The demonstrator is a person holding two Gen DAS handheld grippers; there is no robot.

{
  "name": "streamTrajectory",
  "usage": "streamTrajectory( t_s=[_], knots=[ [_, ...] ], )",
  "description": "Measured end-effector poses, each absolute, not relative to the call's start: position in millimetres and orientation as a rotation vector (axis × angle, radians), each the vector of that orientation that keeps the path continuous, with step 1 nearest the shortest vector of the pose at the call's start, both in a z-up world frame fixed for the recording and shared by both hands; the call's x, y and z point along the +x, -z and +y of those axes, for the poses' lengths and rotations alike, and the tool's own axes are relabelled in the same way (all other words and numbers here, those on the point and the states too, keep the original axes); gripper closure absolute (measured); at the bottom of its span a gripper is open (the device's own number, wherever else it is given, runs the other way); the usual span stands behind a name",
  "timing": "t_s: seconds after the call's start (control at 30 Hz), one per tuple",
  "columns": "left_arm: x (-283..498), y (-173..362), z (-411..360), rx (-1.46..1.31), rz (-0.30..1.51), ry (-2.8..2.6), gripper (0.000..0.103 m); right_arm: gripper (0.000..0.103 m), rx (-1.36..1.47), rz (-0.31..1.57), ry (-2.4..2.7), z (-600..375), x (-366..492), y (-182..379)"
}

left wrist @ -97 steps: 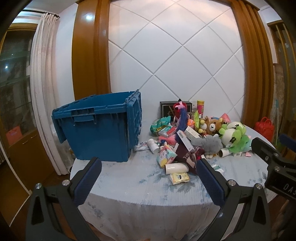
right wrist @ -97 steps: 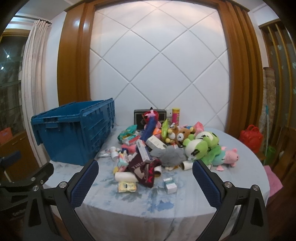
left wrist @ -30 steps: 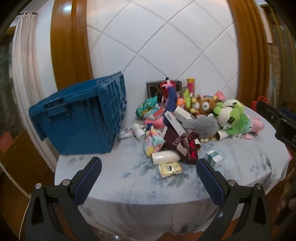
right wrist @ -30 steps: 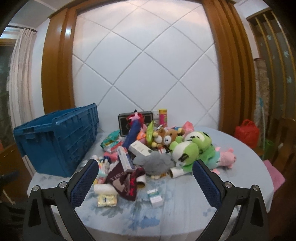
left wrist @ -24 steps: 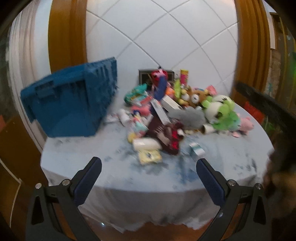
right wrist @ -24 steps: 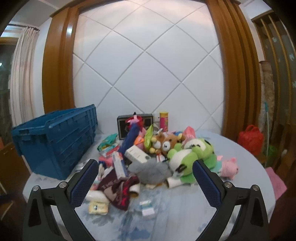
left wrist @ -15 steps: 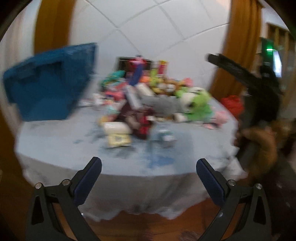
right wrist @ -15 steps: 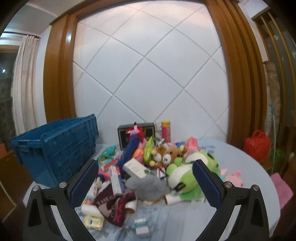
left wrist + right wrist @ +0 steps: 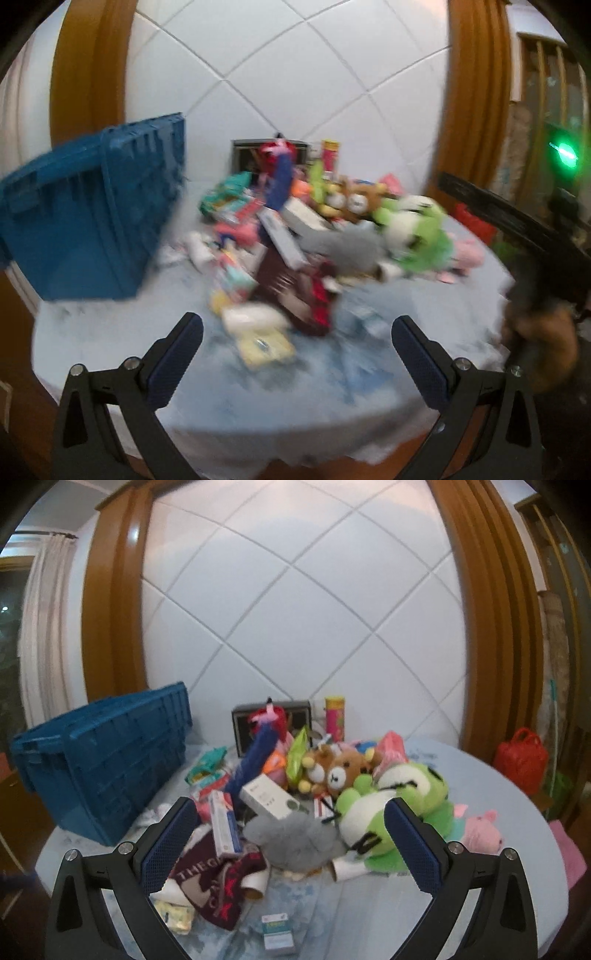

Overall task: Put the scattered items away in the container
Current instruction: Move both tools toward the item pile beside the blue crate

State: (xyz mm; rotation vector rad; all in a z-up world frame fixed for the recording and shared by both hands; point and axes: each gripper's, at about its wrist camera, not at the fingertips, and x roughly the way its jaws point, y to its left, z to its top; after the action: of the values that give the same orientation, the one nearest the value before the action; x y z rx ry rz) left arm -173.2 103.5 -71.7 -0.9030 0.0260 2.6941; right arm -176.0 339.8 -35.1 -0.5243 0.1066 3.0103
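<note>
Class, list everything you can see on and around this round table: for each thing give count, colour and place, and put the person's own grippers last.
Ribbed plastic crate: one, blue, table's left side.
Frog plush toy: one, green and white, right of the pile.
Bear plush toy: one, brown, pile's middle.
Fluffy plush: one, grey, front of the pile.
Pig plush: one, pink, right of the frog.
Knitted scarf: one, maroon, front left.
Cardboard box: one, white, mid-pile.
Small carton: one, teal and white, nearest edge.
Tablecloth: one, pale blue, covering the table.
Handled bag: one, red, beyond the table, right.
Left gripper: one, black with blue pads, open.
Right gripper: one, same colours, open.
</note>
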Motion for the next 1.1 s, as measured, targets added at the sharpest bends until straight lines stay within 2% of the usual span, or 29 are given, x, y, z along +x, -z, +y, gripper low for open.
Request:
streamTrajectory(
  t_s=[0.2,0.57,0.83,1.1],
  knots=[
    [-252.9,71.9,87.9,-0.894,0.129,-2.812,0.000,0.000,-0.572,0.073,-2.983,319.1,-198.5,51.1],
    [-289.8,74.5,65.0,-0.773,0.216,-2.832,0.000,0.000,-0.668,0.009,-2.941,277.5,-238.1,79.6],
    [-313.0,79.6,63.2,-0.805,0.240,-2.871,0.000,0.000,-0.820,0.122,-2.970,282.6,-271.3,100.9],
    [-330.2,88.2,70.9,-0.830,0.250,-2.909,0.000,0.000,-0.813,-0.041,-3.006,273.9,-292.9,102.5]
  ],
)
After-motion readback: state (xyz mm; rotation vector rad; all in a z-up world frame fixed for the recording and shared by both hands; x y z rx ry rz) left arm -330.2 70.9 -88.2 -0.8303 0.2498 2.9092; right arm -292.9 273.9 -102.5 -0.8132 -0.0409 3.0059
